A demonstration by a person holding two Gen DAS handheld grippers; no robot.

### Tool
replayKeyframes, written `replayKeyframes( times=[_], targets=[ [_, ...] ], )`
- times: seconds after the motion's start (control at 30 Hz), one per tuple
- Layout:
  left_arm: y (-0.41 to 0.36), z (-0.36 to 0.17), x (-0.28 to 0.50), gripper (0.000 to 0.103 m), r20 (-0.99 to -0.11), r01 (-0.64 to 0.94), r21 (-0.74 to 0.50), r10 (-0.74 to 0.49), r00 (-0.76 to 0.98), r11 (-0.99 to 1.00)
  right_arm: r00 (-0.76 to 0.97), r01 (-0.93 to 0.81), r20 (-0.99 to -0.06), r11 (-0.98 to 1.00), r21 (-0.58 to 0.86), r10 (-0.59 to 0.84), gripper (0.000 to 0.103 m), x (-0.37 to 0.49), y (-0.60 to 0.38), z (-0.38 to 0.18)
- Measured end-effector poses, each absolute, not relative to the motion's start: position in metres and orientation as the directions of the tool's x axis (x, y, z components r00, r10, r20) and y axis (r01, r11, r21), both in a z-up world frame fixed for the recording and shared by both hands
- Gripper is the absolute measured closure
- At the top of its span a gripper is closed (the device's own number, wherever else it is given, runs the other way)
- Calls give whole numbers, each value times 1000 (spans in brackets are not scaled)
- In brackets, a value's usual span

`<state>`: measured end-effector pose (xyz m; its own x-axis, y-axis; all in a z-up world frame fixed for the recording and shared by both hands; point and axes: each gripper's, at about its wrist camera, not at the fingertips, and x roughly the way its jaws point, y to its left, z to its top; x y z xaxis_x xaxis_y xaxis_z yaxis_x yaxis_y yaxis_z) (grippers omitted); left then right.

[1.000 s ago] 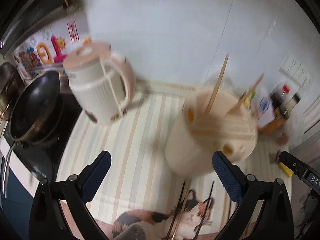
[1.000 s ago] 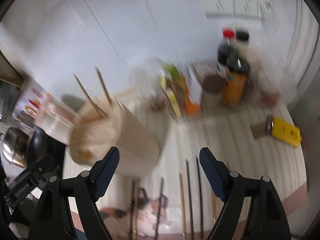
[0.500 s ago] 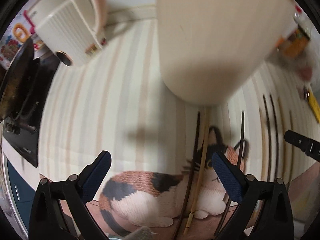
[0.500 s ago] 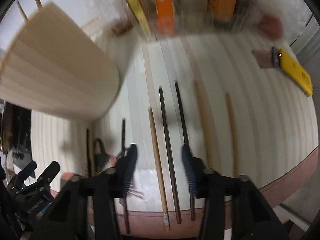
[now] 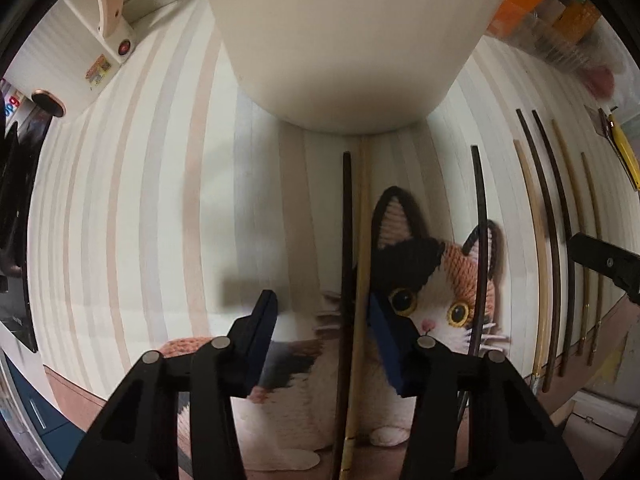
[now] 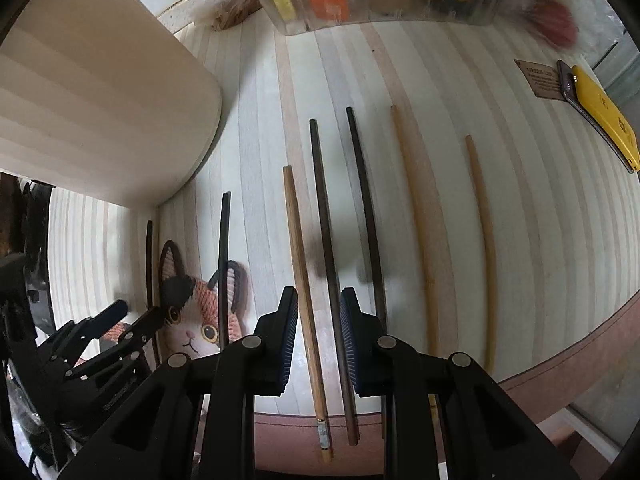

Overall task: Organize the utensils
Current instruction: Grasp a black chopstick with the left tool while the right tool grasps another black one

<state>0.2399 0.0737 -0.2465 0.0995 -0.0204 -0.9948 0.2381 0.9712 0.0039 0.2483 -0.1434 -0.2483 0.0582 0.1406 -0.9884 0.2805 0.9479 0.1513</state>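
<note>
Cream holder (image 5: 340,40) cut off by top edge in left wrist view; rim and contents unseen. Lower ends of dark chopstick (image 5: 345,320) and pale chopstick (image 5: 358,320) hidden behind left gripper (image 5: 322,344). Printed cat (image 6: 196,320) partly covered. Clear bin (image 6: 380,0) contents cropped, labels unreadable. Reddish object (image 6: 554,24) too blurred to identify.

Cat picture (image 5: 436,280) on striped mat (image 6: 520,200); yellow case (image 6: 604,112) far right.

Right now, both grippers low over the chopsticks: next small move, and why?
Probably finish closing both. The right gripper, jaws just closing, straddles a tan chopstick and a dark chopstick; the left gripper, also closing, straddles another pair. No pads visibly press yet.
</note>
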Motion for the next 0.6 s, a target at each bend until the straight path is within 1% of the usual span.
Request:
replayKeyframes(
  times=[0.03, 0.07, 0.1, 0.27, 0.37, 0.43, 0.6],
  targets=[
    [73, -246, 239, 70, -994, 243, 4, -22, 104, 970, 55, 279, -988, 948, 151, 142, 80, 252, -141, -250],
    [72, -246, 239, 83, -994, 246, 2, -24, 106, 969, 52, 277, -988, 949, 152, 143, 80, 252, -138, -252],
    [72, -245, 238, 92, -994, 245, 0, -27, 107, 970, 48, 276, -988, 949, 154, 147, 80, 253, -136, -254],
    [92, -241, 242, 93, -994, 172, -26, -43, 97, 985, 39, 259, -984, 950, 177, 173, 80, 258, -121, -257],
    [120, -241, 243, 93, -992, 65, -97, -101, 71, 993, 22, 237, -979, 951, 200, 201, 80, 259, -105, -261],
    [142, -242, 243, 93, -982, -25, -183, -181, 51, 983, 1, 220, -975, 951, 217, 222, 80, 262, -91, -267],
    [179, -250, 240, 92, -931, -165, -362, -364, 20, 918, -42, 183, -973, 959, 215, 227, 80, 272, -59, -284]
  ],
)
